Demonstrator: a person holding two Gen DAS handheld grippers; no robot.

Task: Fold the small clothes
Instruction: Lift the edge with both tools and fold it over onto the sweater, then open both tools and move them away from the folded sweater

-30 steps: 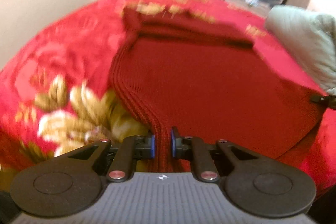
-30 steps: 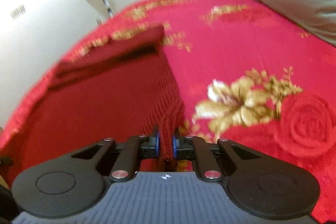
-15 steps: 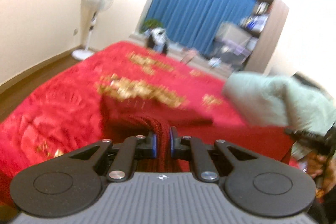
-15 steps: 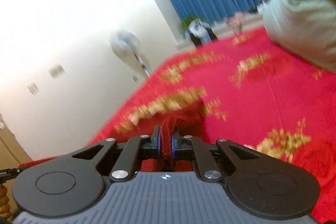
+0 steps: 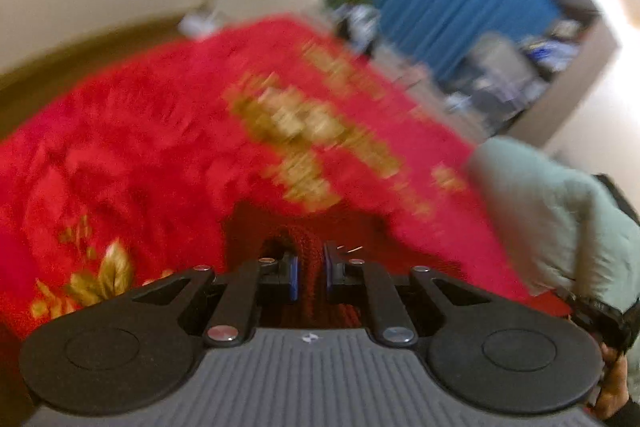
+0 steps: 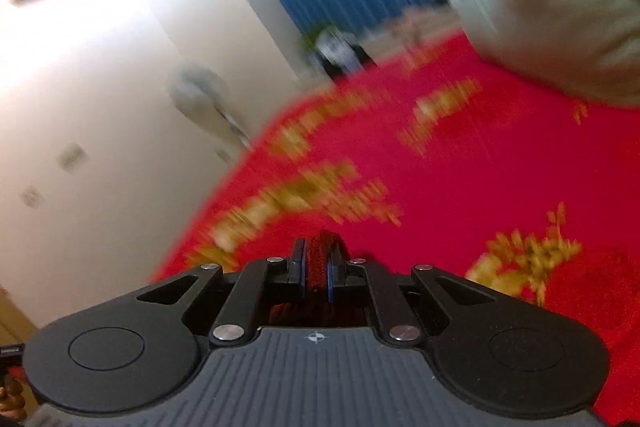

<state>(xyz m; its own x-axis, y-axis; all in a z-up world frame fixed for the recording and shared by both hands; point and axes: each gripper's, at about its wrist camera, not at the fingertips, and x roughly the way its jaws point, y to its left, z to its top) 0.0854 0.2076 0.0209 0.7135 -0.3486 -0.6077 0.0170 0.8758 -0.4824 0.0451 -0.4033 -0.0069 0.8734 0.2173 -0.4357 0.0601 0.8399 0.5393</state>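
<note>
Both grippers grip the dark red knit garment (image 5: pixel 308 259): left gripper (image 5: pixel 310 277), right gripper (image 6: pixel 318 273). Garment raised above bed (image 5: pixel 140 147); no finished fold visible.

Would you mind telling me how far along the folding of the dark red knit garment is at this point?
Done: both edges are gripped. In hand: the left gripper and right gripper are each shut on the dark red knit garment, held above the red floral blanket. Left: laying it down to finish the fold; no finished fold shows in these blurred views.
</note>
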